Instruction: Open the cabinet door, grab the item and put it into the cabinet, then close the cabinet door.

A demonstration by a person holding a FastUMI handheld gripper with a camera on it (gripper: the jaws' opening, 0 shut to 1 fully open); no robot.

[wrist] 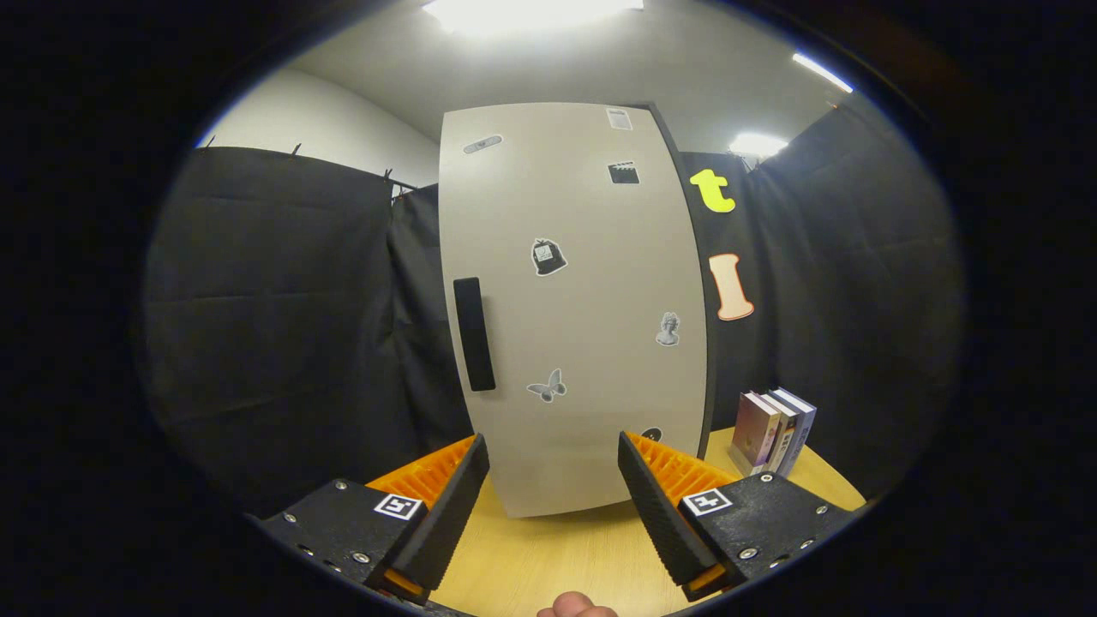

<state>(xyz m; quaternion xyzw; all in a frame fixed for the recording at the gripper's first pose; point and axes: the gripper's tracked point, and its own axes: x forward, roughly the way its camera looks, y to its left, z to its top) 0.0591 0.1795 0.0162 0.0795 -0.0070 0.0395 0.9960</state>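
Gripper (554, 463) fingers spread, empty, facing shut stickered cabinet door (583, 283) w/ handle (474, 334); books (771, 431) beside, titles unreadable.

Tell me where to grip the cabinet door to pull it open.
Take the dark vertical handle near the left edge of the cabinet door. It stands upright, so bring the open gripper straight in from the front, one finger on each side of the bar.

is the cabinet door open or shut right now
Shut. The door covers the cabinet's whole front, no inside showing, its handle untouched. The gripper is open, short of it, over the table.
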